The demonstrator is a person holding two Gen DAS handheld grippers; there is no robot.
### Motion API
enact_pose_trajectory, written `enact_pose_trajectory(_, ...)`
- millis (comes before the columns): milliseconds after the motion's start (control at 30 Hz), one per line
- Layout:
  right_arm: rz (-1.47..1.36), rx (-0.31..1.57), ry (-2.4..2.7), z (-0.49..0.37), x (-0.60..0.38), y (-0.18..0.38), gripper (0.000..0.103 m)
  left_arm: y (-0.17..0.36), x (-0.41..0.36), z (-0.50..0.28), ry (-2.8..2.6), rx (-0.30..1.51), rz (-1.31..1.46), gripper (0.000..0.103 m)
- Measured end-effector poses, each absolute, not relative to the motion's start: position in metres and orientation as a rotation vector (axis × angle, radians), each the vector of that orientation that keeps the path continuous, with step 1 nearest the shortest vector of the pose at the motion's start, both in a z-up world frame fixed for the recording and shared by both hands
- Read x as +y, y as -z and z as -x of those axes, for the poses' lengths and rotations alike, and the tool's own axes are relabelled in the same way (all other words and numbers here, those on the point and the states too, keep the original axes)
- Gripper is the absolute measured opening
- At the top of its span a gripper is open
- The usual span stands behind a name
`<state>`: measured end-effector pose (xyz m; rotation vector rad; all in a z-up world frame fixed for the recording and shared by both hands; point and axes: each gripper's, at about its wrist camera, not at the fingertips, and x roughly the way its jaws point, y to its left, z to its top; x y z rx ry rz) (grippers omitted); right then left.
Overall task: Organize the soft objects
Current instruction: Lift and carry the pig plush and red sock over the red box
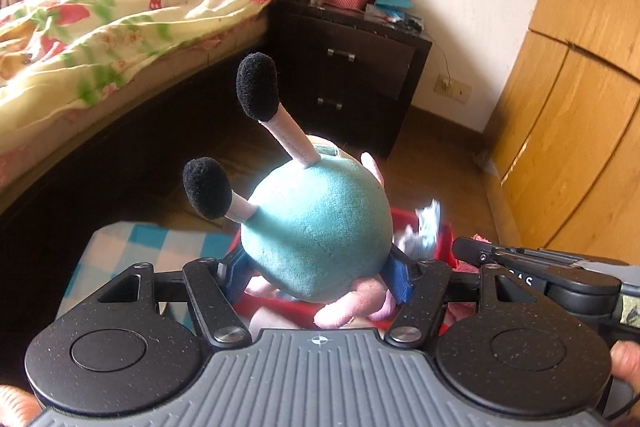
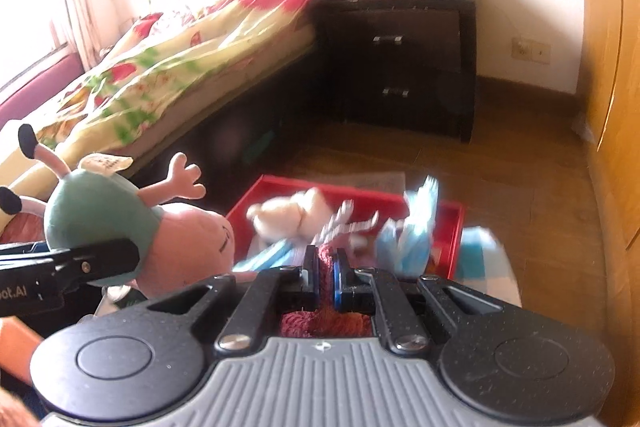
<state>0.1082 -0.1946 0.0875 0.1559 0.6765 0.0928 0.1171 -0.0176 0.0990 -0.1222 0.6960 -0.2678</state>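
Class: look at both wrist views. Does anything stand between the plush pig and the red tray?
Nothing visible does. The left gripper holds the plush pig upside down at the red tray; the tray already holds a white toy.

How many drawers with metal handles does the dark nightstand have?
2: the upper drawer and the lower drawer, one above the other, on the nightstand beside the bed.
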Motion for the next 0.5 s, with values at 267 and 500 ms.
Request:
enact_pose_trajectory(267,-0.140,0.669,-0.039,-0.152,-0.198,-0.077,0.000,-0.078,-0.030,-0.156,0.248,0.679,0.149,0.065)
enact_pose_trajectory(500,-0.115,0.703,0.020,-0.189,-0.205,-0.048,0.000,-0.043,-0.036,-0.187,0.225,0.676,0.200,0.066)
